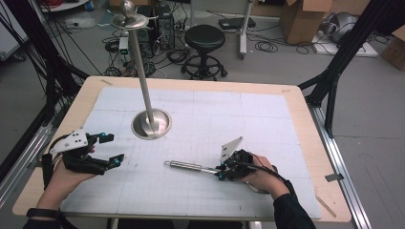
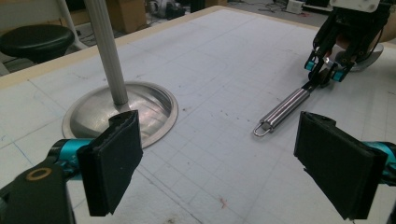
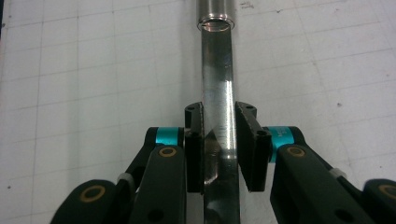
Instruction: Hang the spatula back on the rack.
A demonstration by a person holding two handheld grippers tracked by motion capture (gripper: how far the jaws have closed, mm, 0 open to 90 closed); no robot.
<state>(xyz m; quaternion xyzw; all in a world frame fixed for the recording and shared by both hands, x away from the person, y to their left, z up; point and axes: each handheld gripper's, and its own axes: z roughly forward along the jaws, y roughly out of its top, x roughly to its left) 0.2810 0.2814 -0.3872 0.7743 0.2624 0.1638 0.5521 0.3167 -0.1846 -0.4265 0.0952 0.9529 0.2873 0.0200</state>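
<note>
Right gripper view has the right gripper clamped on the utensil's flat shank, probably for lifting it onto the stand. Utensil lies right of the stand; left gripper waits wide open, holding nothing.

Left gripper: held low over the table's left side, jaws pointing right; the pads stand wide apart with nothing between them.
Left hand: wrapped around the gripper body from below, forearm entering from the bottom left.
Right gripper: low at the table's right, pointing left; both pads press on the flat metal shaft.
Right hand: behind the gripper, dark sleeve at the wrist.
</note>
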